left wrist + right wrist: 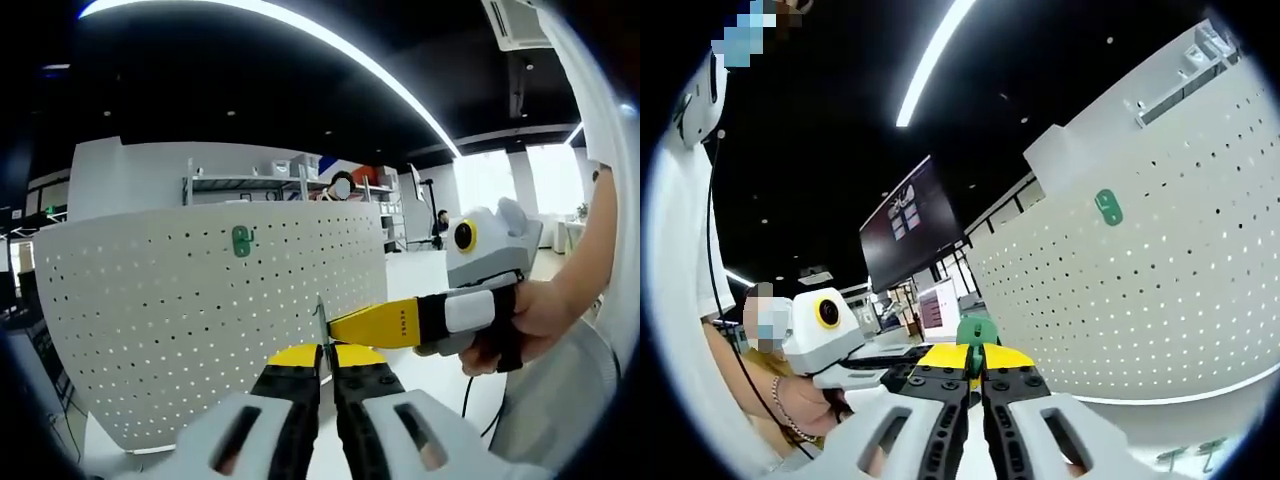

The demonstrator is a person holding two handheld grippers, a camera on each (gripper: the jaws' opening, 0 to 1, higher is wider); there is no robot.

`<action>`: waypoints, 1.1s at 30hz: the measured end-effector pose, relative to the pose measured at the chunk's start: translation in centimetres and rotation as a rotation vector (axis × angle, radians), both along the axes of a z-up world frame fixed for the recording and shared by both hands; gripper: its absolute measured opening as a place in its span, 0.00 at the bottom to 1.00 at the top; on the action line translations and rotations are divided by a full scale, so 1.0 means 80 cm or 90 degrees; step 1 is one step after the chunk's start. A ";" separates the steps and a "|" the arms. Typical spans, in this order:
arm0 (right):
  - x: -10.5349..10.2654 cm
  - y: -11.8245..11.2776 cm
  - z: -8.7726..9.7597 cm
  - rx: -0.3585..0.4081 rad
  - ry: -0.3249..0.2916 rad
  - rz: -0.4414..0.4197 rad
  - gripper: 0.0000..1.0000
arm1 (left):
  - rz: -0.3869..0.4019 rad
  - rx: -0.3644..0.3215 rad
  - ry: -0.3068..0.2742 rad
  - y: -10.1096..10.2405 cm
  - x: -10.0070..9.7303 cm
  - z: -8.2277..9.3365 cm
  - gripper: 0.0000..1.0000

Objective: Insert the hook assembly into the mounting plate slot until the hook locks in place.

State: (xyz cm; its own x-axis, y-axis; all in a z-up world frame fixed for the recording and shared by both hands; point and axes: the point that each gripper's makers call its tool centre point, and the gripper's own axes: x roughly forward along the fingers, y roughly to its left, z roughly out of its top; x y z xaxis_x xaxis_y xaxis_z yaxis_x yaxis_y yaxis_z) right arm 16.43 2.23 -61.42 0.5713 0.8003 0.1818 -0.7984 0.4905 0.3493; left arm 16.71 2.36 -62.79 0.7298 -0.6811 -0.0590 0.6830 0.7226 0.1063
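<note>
In the left gripper view, the left gripper (327,362) has its yellow-tipped jaws pinched together on a thin metal hook wire (320,322) that stands up just in front of the white pegboard (180,330), while the right gripper (340,328) reaches in from the right, its yellow tip touching that same wire; a green hook (241,239) already sits higher on the board. In the right gripper view, the right gripper (974,372) is closed on a green hook assembly (976,331), the left gripper (875,378) meeting it from the left, and the pegboard (1160,300) stands off to the right with its mounted green hook (1107,207). The assembly is apart from the board, so to do this well, square the prongs to a hole row before pressing, and push straight in without twisting.
</note>
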 end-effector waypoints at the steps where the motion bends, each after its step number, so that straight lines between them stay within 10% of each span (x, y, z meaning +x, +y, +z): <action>1: 0.000 0.000 0.000 0.001 0.003 0.000 0.00 | 0.000 0.001 0.000 0.000 0.000 0.000 0.04; 14: 0.002 -0.001 0.001 -0.004 0.002 -0.007 0.00 | 0.004 -0.004 0.008 -0.001 0.001 0.000 0.07; 33: 0.007 -0.011 -0.002 0.002 0.016 -0.018 0.00 | 0.006 0.011 0.060 -0.008 0.001 -0.028 0.74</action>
